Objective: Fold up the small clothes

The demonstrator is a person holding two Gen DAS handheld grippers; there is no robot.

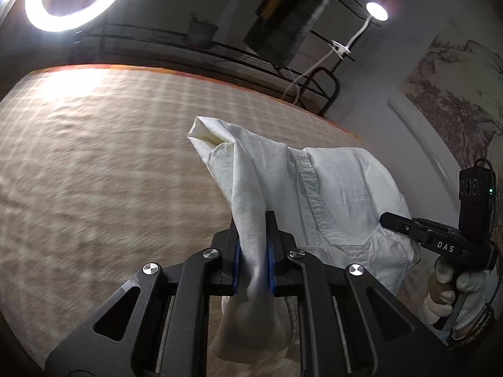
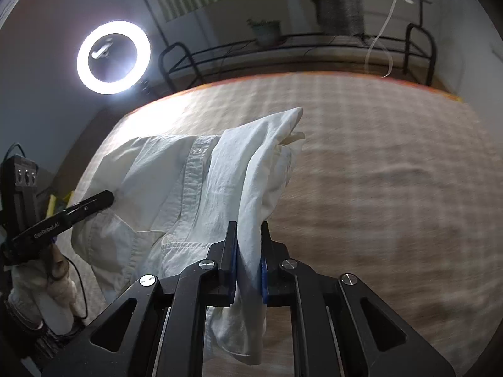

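A small white button shirt (image 1: 339,188) hangs in the air between my two grippers, above a checked beige cloth surface (image 1: 94,157). My left gripper (image 1: 253,220) is shut on a bunched fold of the shirt. My right gripper (image 2: 250,229) is shut on another fold of the same shirt (image 2: 176,176). In the left wrist view the right gripper (image 1: 389,220) shows at the right edge, its tip at the collar side. In the right wrist view the left gripper (image 2: 103,198) shows at the left, its tip against the fabric. The button placket faces both cameras.
The checked surface (image 2: 377,172) has an orange far edge. Behind it stands a black metal rack (image 2: 298,40) with a potted plant (image 2: 265,31). A bright ring light (image 2: 113,57) stands at the back left, and a small clip lamp (image 1: 376,11) hangs on the rack.
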